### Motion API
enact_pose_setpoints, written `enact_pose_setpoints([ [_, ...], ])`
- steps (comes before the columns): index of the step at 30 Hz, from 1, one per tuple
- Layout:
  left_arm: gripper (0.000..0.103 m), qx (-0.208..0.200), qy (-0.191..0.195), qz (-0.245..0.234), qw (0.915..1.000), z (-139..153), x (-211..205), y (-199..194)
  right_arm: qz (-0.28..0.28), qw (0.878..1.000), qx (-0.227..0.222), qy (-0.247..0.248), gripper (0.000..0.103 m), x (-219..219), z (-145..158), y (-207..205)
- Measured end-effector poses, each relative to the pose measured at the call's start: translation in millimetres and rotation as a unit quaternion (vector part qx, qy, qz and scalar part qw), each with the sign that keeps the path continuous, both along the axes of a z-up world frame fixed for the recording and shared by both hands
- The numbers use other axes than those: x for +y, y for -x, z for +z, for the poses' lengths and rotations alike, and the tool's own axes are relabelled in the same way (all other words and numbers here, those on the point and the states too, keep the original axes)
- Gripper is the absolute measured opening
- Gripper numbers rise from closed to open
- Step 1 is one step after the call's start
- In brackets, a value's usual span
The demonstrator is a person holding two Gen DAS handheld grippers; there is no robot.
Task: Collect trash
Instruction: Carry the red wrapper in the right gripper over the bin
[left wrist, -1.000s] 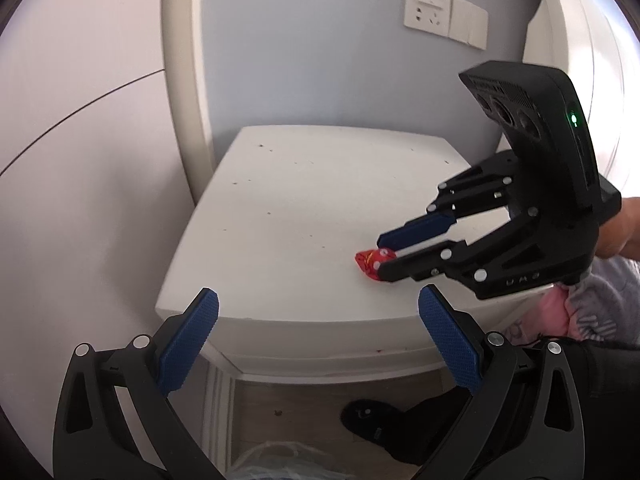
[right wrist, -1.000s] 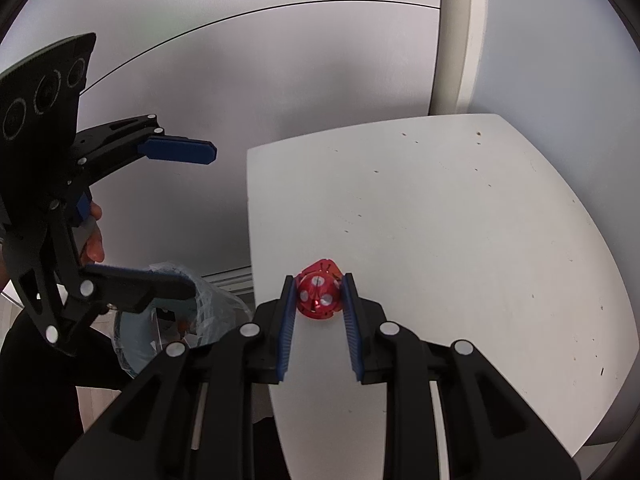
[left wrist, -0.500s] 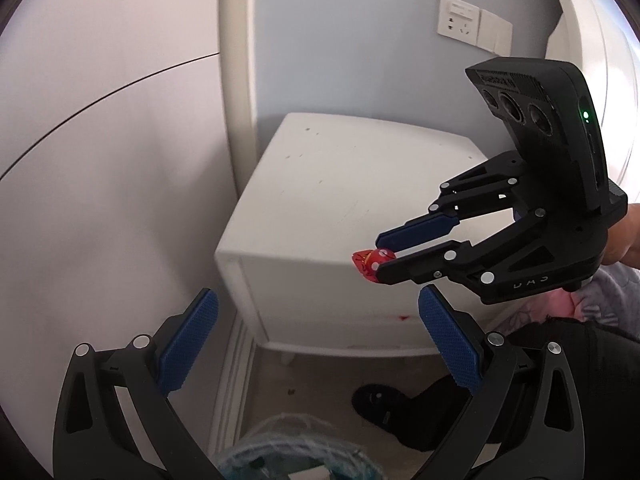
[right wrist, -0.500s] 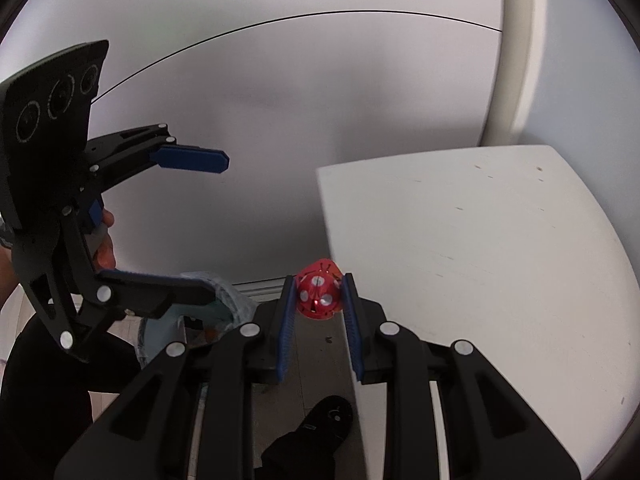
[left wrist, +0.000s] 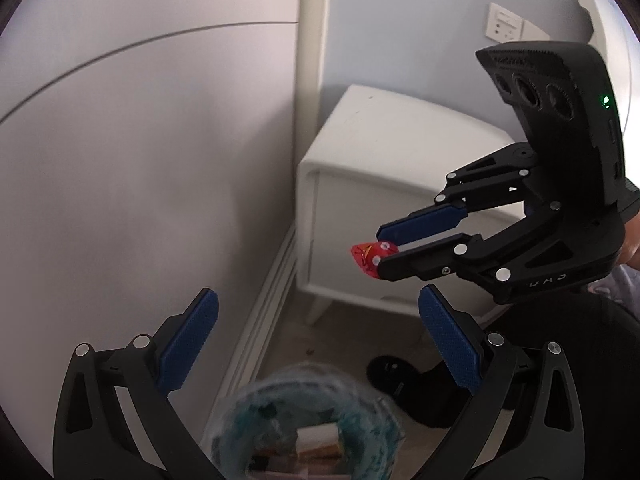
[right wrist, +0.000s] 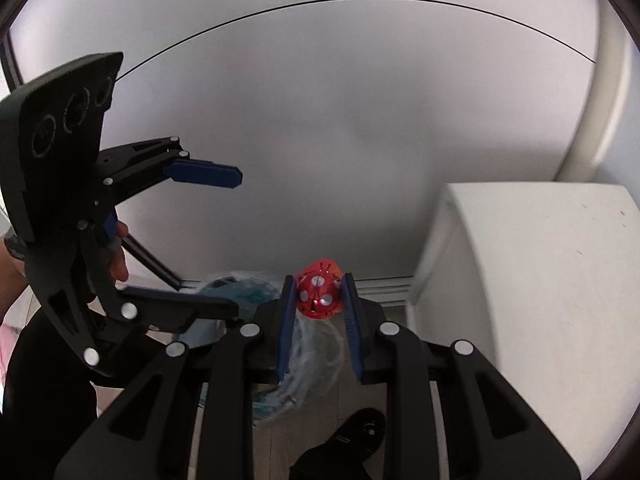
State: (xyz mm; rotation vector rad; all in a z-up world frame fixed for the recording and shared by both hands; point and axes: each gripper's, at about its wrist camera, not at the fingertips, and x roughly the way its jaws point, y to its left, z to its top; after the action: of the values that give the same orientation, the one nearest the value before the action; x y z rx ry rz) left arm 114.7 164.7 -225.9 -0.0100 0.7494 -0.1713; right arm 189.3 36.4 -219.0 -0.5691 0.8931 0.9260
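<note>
My right gripper (right wrist: 318, 294) is shut on a small red wrapper with white dots (right wrist: 319, 294); the left wrist view shows it too (left wrist: 370, 258), held in the air off the left side of the white bedside table (left wrist: 400, 148). A bin lined with a blue-green bag (left wrist: 304, 420) stands on the floor below, with some trash inside; in the right wrist view it (right wrist: 244, 292) sits just behind and below the wrapper. My left gripper (left wrist: 316, 344) is open and empty above the bin; it also shows at the left of the right wrist view (right wrist: 208, 236).
A pale wardrobe wall (left wrist: 140, 180) runs along the left, with a white skirting board (left wrist: 264, 304) at its foot. A dark slipper (left wrist: 394, 372) lies on the floor by the table. A wall socket (left wrist: 506, 26) sits above the table.
My right gripper has carried the red wrapper off the table top to the left, out over the floor. Both views have swung left and down, and the bin has come into fuller view.
</note>
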Motion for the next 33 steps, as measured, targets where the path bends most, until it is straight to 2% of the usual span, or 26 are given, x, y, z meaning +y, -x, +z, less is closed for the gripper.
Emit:
enact_pose_setpoints([
  [5,0.097,0.007,0.009,0.033,0.9994,-13.2,21.1,23.3,0.020,1.000,0.013,0.015,0.023,24.2,-22.9,3.0],
  [13,0.097,0.031,-0.004,0.071,0.9970,-38.4,45.3,55.2,0.054,0.996,0.046,0.048,0.023,55.1,-68.8,9.3],
  [20,0.097,0.050,0.031,0.115,0.9917,-67.9,69.4,81.7,0.088,0.990,0.068,0.084,0.023,75.0,-114.1,30.5],
  [26,0.097,0.087,0.024,0.115,0.9892,-101.6,73.7,90.8,0.108,0.985,0.082,0.109,0.023,87.3,-152.1,38.6],
  [33,0.097,0.119,0.054,0.111,0.9851,-138.3,80.9,93.9,0.116,0.979,0.100,0.135,0.023,92.3,-183.2,40.6],
])
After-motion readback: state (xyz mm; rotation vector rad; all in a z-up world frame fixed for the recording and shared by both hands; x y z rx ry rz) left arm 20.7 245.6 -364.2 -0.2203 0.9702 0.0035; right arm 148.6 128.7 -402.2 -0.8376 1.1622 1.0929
